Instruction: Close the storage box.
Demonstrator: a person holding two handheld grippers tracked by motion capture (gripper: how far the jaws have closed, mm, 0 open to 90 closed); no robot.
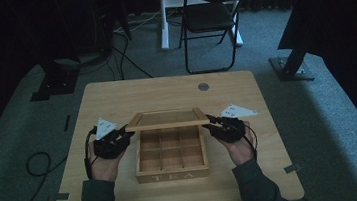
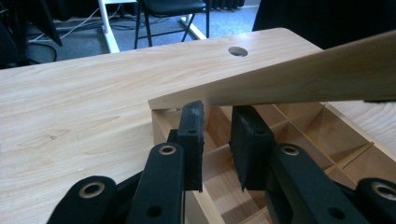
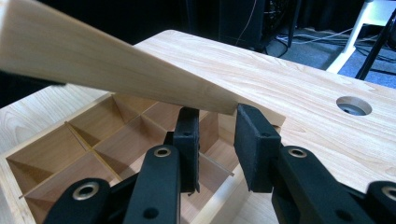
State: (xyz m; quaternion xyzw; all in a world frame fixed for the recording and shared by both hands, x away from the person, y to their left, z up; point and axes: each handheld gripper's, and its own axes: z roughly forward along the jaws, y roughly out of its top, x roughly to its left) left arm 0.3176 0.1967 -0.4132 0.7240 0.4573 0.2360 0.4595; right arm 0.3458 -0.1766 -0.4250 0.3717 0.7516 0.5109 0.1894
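Note:
A wooden tea box point(image 1: 173, 175) with several compartments sits at the middle of the table, "TEA" on its front wall. Its lid point(image 1: 167, 118) is raised and slants up over the back of the box. My left gripper point(image 1: 128, 132) is at the lid's left front corner and my right gripper point(image 1: 208, 121) at the right one. In the left gripper view the lid point(image 2: 303, 74) lies across the tips of my left gripper point(image 2: 217, 109). The right gripper view shows the lid point(image 3: 93, 60) likewise over my right gripper point(image 3: 217, 112). Both pairs of jaws stand nearly together, nothing visible between them.
The table point(image 1: 116, 97) has a round hole point(image 1: 203, 86) near its far edge. A black folding chair point(image 1: 210, 16) stands behind the table. Cables point(image 1: 37, 163) lie on the carpet at the left, and dark stands flank the table at both back corners.

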